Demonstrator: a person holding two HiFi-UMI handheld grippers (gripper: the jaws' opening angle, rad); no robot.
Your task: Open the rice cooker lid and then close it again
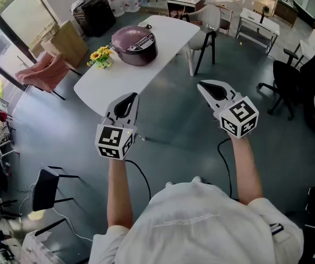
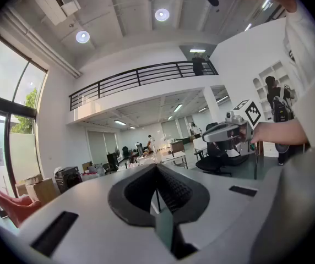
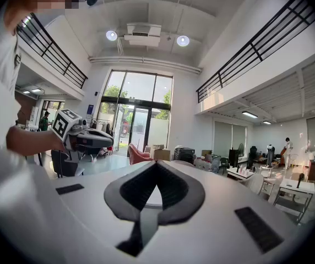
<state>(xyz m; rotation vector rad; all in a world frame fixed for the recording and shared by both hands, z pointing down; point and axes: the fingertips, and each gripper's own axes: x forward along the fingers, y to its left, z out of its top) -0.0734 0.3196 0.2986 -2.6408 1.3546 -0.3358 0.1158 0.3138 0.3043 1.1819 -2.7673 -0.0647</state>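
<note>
A dark purple rice cooker [image 1: 134, 44] with its lid down stands on the far part of a white table [image 1: 163, 43]. Both grippers are held in the air well short of the table, over the grey floor. My left gripper [image 1: 132, 96] is shut with nothing in it, pointing toward the table's near end. My right gripper [image 1: 200, 84] is shut and empty too, to the right of the table. In the left gripper view the jaws [image 2: 156, 167] meet in a closed point, and the right gripper [image 2: 232, 133] shows beside them. The right gripper view shows its closed jaws [image 3: 156, 164] and the left gripper [image 3: 86, 137].
A bunch of yellow flowers [image 1: 101, 56] lies on the table left of the cooker. A white chair [image 1: 204, 29] stands at the table's right side, and a pink armchair [image 1: 42, 72] and cardboard boxes [image 1: 69, 42] to its left. A black office chair [image 1: 289, 81] is at the right.
</note>
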